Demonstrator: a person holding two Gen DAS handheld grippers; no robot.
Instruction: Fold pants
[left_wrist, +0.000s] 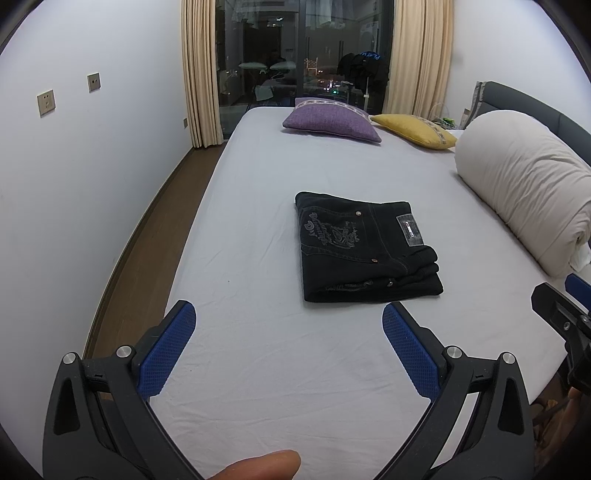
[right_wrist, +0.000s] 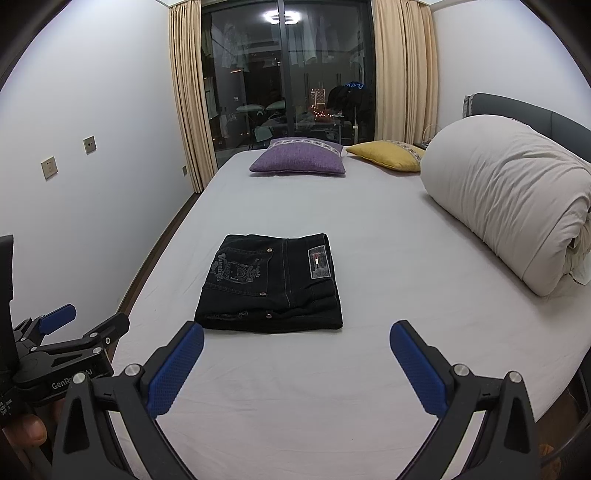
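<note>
Black jeans (left_wrist: 364, 247) lie folded into a compact rectangle on the grey bed sheet (left_wrist: 266, 206), back pocket embroidery and a label patch facing up. In the right wrist view the same pants (right_wrist: 273, 286) rest just beyond the blue pads. My left gripper (left_wrist: 289, 321) hovers over the sheet short of the pants, open and holding nothing. My right gripper (right_wrist: 296, 341) is likewise open and holds nothing, its left pad near the pants' front edge. The right gripper (left_wrist: 565, 310) shows at the right edge of the left wrist view, and the left gripper (right_wrist: 66, 332) shows at the lower left of the right wrist view.
A rolled white duvet (right_wrist: 517, 210) lies along the bed's right side by the grey headboard (right_wrist: 532, 110). A purple cushion (right_wrist: 299, 158) and a yellow cushion (right_wrist: 386, 155) sit at the far end. A wall (left_wrist: 92, 166) and a strip of wooden floor (left_wrist: 147, 240) run left of the bed.
</note>
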